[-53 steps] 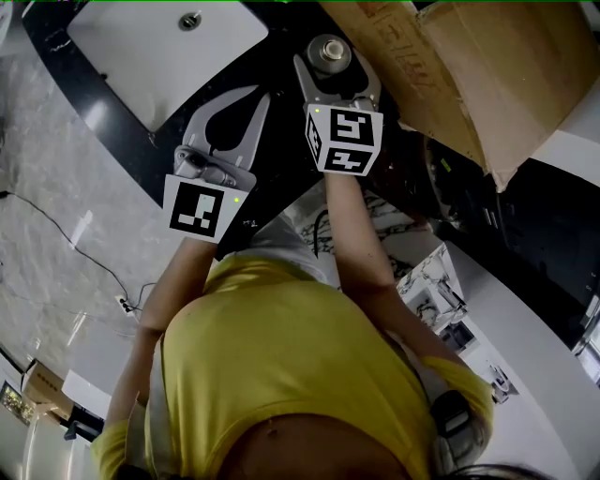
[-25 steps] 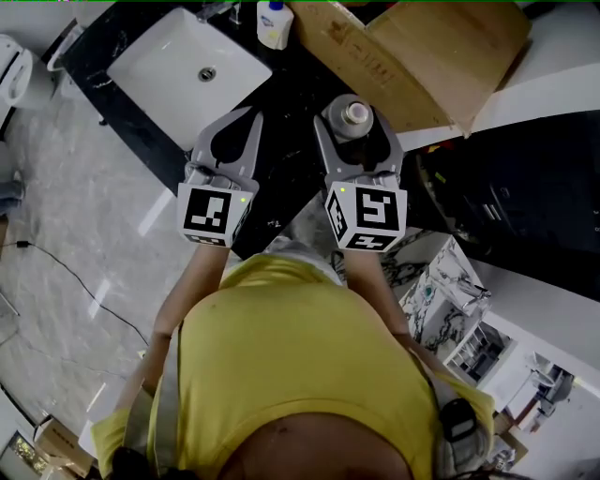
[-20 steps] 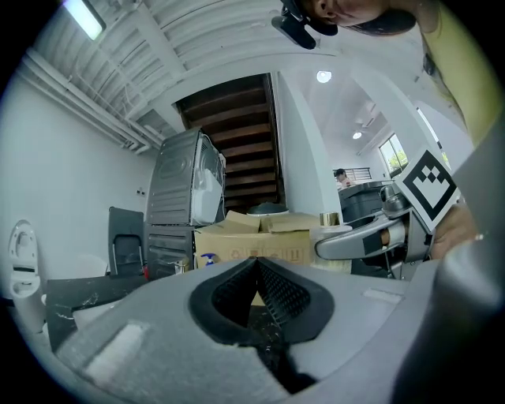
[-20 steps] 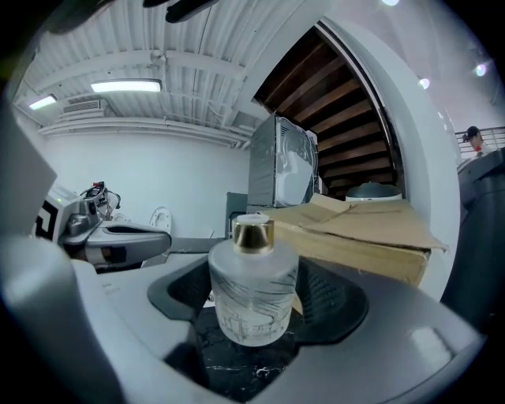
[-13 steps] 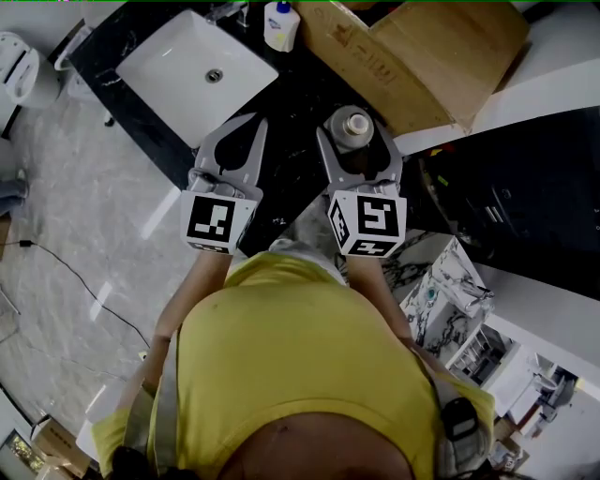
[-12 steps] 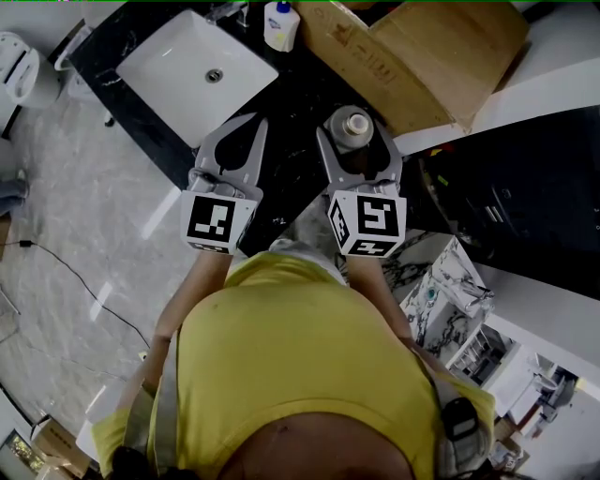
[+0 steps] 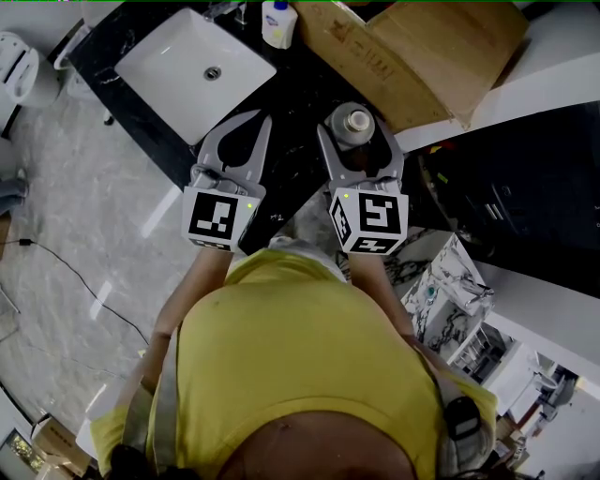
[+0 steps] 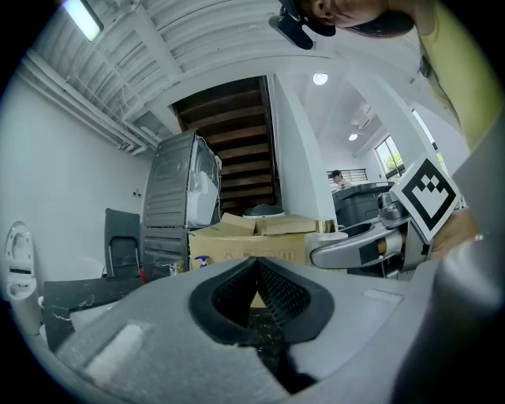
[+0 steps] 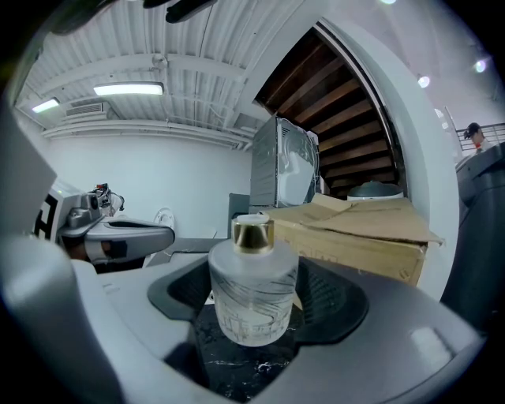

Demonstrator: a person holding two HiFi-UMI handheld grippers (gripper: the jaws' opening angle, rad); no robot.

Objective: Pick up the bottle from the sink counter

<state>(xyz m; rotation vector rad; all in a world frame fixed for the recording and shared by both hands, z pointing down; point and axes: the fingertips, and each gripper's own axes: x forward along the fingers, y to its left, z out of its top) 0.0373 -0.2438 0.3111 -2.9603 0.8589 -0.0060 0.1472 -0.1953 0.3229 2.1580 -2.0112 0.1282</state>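
**Right gripper holds the bottle, left gripper is closed and empty**

In the head view, the right gripper (image 7: 356, 131) is in the upper middle of the frame, over the black tabletop (image 7: 300, 89). Its two jaws stand on both sides of the bottle (image 7: 354, 125) and press on its round body. The right gripper view shows the same: a frosted glass bottle with a gold cap stands upright between the dark pads, and each pad touches one side of it. Below the bottle the dark surface with white veins is visible. I cannot tell if the bottle rests on this surface or is a little above it.

The left gripper (image 7: 260, 119) is just beside the right one, at its left, at nearly the same height in the frame. In the left gripper view its jaws are pressed together at the tips and nothing is between them.

A white sink (image 7: 173, 70) is set in the tabletop at the upper left. A small white container (image 7: 275, 22) with a blue cap stands at the top edge, between the sink and a big cardboard box (image 7: 431, 52). The box lies at the upper right, near the bottle. The person's yellow shirt (image 7: 300, 375) fills the lower part of the frame.
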